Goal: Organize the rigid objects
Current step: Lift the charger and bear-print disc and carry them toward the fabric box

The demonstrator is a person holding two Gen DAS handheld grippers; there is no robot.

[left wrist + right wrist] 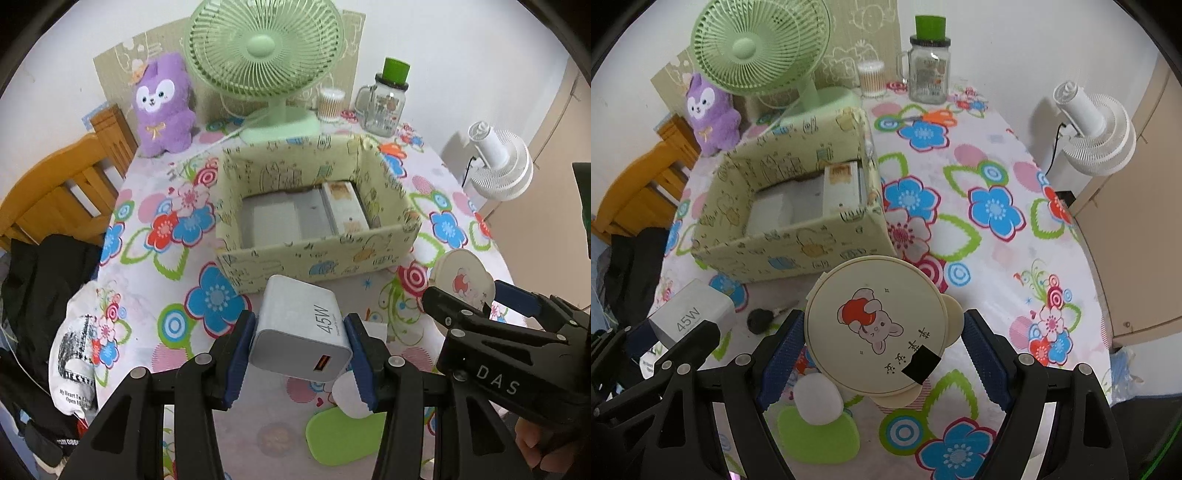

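charger (301, 330) marked 45w is pinched by the left gripper (300, 358) above the flowered tablecloth (173, 273), near the patterned box (314, 254). round cream case (877, 328) is clamped between the right gripper (882, 347) fingers, just beside that box.

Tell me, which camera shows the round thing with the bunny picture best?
The right wrist view. There the round bunny case faces the camera, whole picture showing, between the right tongs. The left wrist view shows only part of it, off to the right side, behind the other tongs' black arm.
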